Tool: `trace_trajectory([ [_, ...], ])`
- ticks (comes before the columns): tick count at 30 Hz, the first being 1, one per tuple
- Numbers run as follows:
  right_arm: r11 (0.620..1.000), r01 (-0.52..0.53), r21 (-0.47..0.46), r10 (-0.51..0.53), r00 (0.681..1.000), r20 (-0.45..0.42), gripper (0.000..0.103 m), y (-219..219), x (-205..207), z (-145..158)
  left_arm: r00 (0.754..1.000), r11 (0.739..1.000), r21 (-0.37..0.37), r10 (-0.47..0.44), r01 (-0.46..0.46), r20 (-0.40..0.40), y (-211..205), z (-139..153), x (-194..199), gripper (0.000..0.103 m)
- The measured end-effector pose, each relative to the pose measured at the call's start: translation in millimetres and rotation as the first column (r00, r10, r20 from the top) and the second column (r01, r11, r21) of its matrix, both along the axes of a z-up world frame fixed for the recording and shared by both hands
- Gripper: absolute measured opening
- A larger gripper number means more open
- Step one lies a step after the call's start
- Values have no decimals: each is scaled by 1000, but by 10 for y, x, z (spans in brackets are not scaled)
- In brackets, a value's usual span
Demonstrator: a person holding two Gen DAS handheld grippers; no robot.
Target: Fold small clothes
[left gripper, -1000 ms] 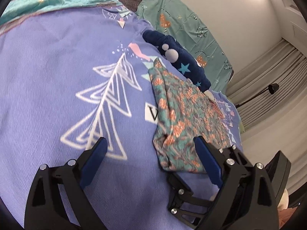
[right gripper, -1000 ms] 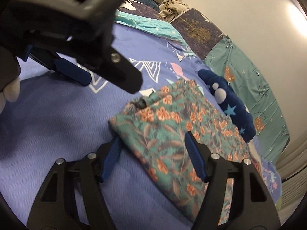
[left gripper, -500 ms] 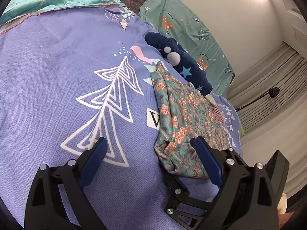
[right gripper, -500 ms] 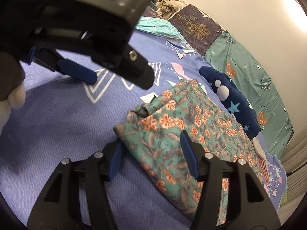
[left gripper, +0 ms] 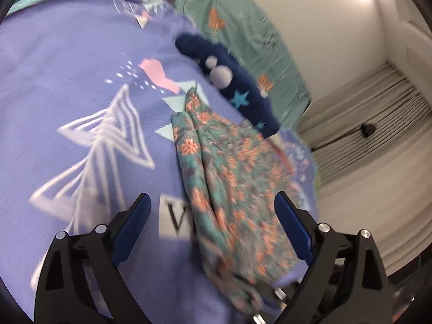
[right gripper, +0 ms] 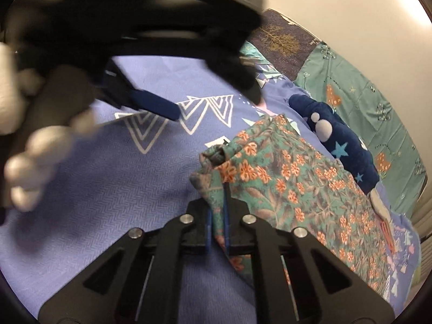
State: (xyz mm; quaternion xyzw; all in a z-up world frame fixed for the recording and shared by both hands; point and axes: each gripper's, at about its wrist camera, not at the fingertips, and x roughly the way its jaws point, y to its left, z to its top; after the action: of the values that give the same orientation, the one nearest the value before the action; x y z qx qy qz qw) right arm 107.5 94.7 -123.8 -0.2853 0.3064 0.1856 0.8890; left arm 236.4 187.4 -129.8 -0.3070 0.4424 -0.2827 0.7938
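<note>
A small teal garment with orange flowers (left gripper: 232, 178) lies partly folded on a purple bedspread (left gripper: 67, 86); it also shows in the right wrist view (right gripper: 291, 186). My right gripper (right gripper: 217, 216) is shut on the garment's near corner, which bunches up between the blue pads. My left gripper (left gripper: 213, 224) is open and empty, hovering above the garment's near end, its fingers astride the cloth without touching it. In the right wrist view the left gripper (right gripper: 151, 102) passes blurred overhead, held by a gloved hand.
A dark blue plush garment with stars and white dots (left gripper: 232, 81) lies just beyond the floral one, also in the right wrist view (right gripper: 337, 140). A teal patterned pillow (left gripper: 243, 27) and white wall stand behind. Pleated curtains (left gripper: 364, 135) hang at right.
My right gripper has closed on the floral garment's near corner. My left gripper has swung right, over the garment, staying open.
</note>
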Motion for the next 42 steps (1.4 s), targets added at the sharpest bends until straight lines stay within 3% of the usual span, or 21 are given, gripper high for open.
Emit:
trace_trajectory([
  [4,999,24,40,-24,1000,-8,6,-60,-13,79,1000,999,33,-14,15,-6,-192,-55,375,92],
  [6,999,27,45,-27,1000,-11,6,-81,2,96,1000,999,31,-15,16,-8,-217,-65,494,79],
  [7,999,27,44,-26,1000,-14,6,-80,9,94,1000,999,45,-14,14,-11,-245,-83,569,63],
  [8,999,26,43,-26,1000,-16,6,-72,11,88,1000,999,48,-16,17,-19,-248,-99,619,36],
  [9,999,26,37,-25,1000,-19,6,-56,19,72,999,999,35,-26,28,-48,-263,-147,678,22],
  [10,999,24,27,-24,999,-22,6,-35,23,51,997,999,21,-29,31,-73,-264,-193,711,15],
  [11,1000,24,5,-24,999,-23,10,2,31,12,995,1000,1,-24,24,-98,-256,-246,739,14],
  [14,996,45,-81,-46,999,-10,46,89,73,-133,996,1000,9,-22,23,-87,-286,-221,766,12],
  [16,993,39,-116,-36,999,26,46,137,79,-170,996,1000,19,-20,22,-84,-311,-174,775,11],
  [17,992,39,-121,-35,999,35,42,150,89,-165,997,1000,22,-19,21,-76,-323,-123,772,10],
  [18,993,36,-108,-33,999,28,18,132,99,-155,998,999,23,-20,22,-61,-338,-50,760,10],
  [19,995,39,-87,-38,999,14,2,90,118,-127,999,999,25,-23,24,-42,-363,40,745,10],
  [21,998,59,17,-59,998,15,3,-84,109,38,999,999,30,-31,32,-11,-418,187,723,9],
  [26,977,121,173,-139,985,98,3,-505,-12,511,994,997,42,-73,70,80,-810,629,677,9],
  [31,927,209,311,-244,967,78,4,-1123,-48,832,978,987,75,-149,140,145,-1453,963,603,9],
  [36,864,286,414,-331,943,38,4,-1783,-123,962,961,973,128,-213,192,175,-2154,1088,559,9],
  [42,781,371,501,-402,914,-50,4,-2550,-211,912,936,942,177,-314,286,159,-3075,976,537,9],
])
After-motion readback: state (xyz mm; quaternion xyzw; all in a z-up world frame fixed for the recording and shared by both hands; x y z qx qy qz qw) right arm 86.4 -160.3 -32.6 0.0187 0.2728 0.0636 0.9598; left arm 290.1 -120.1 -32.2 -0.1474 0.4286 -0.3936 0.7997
